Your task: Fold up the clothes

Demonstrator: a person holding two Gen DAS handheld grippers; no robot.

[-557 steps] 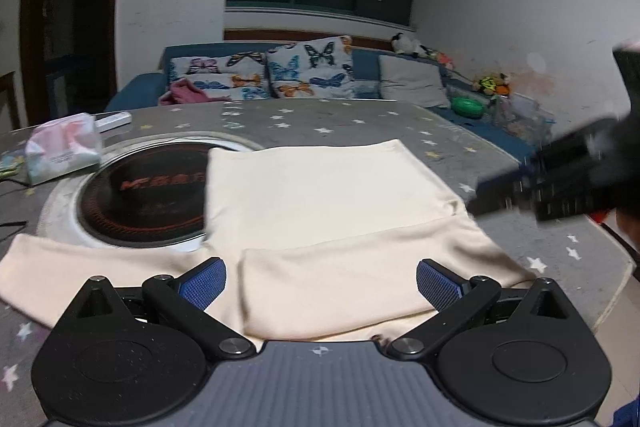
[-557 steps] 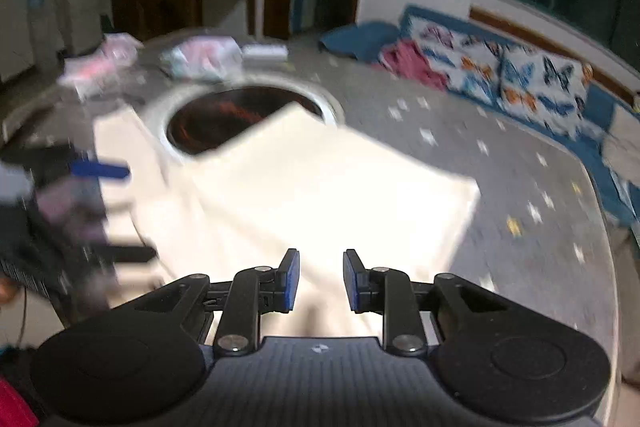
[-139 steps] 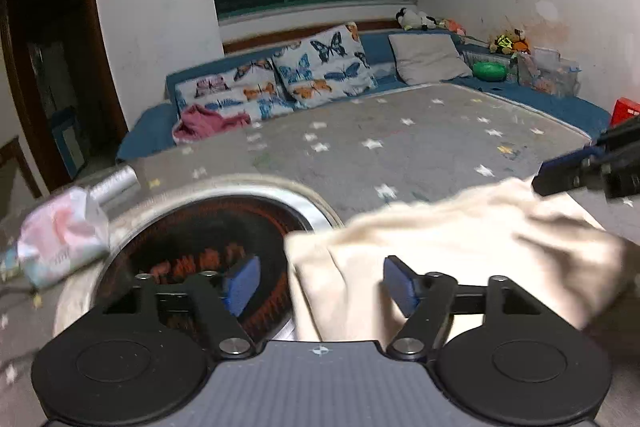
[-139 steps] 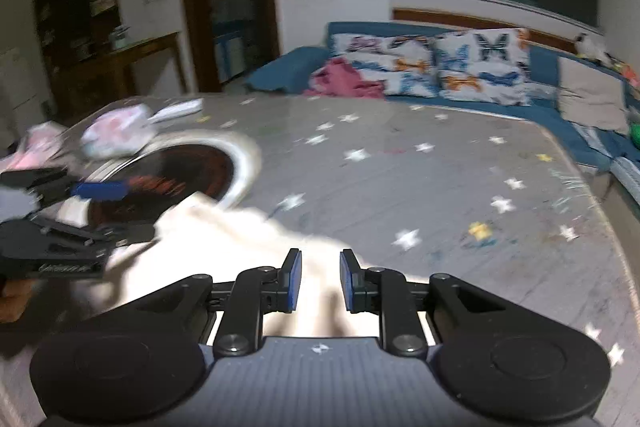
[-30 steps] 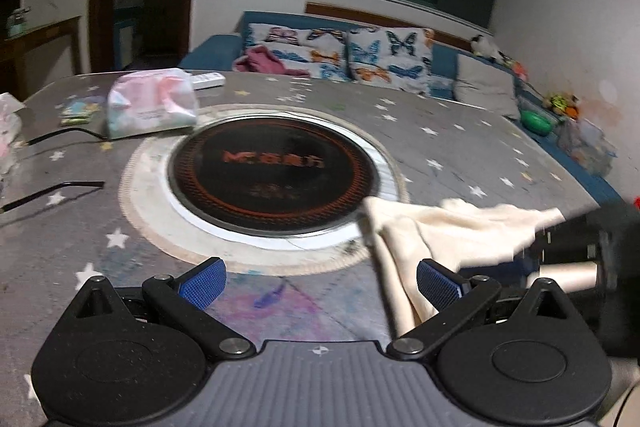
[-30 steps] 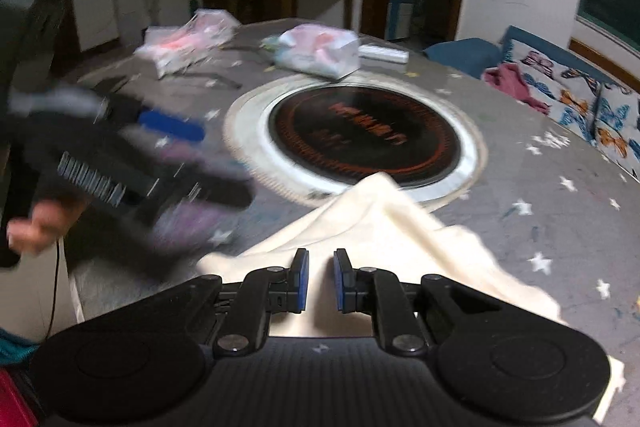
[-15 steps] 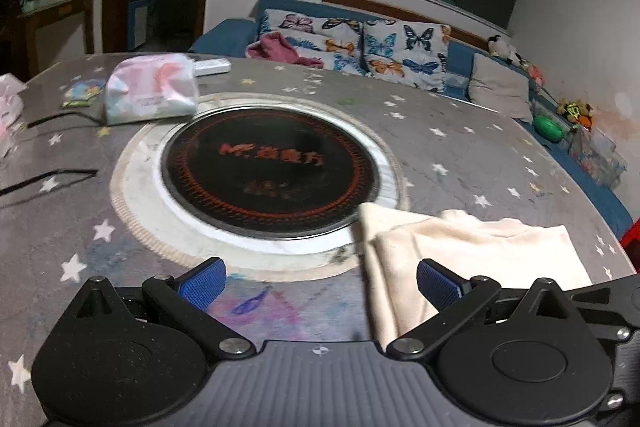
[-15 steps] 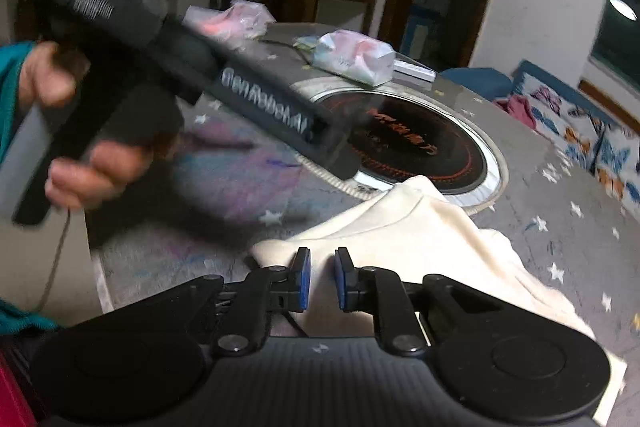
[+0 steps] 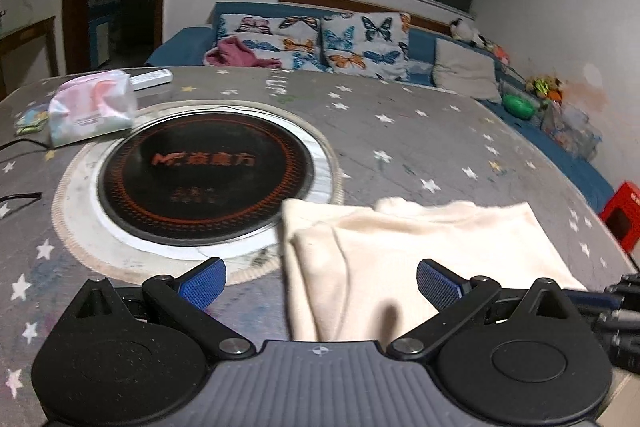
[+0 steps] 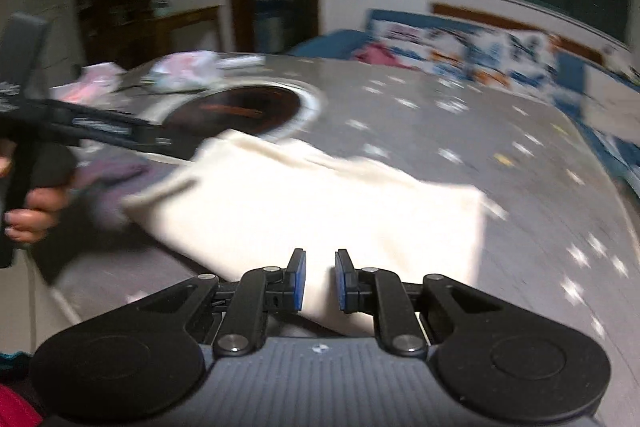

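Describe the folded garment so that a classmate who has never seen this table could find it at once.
Start at the round black hob set into the grey star-patterned table. Just beside its rim, on the near right, lies the cream garment, the only plain, pale cloth on the table.

The cream garment lies folded into a rough rectangle on the table, just beside the round cooktop.

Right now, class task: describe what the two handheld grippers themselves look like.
Both the left gripper and the right gripper share one build: black linkage arms with silver pivot pins, blue ribbed finger pads, two round black discs, and a grey ridged body. White lettering, blurred, marks the left gripper's black side.
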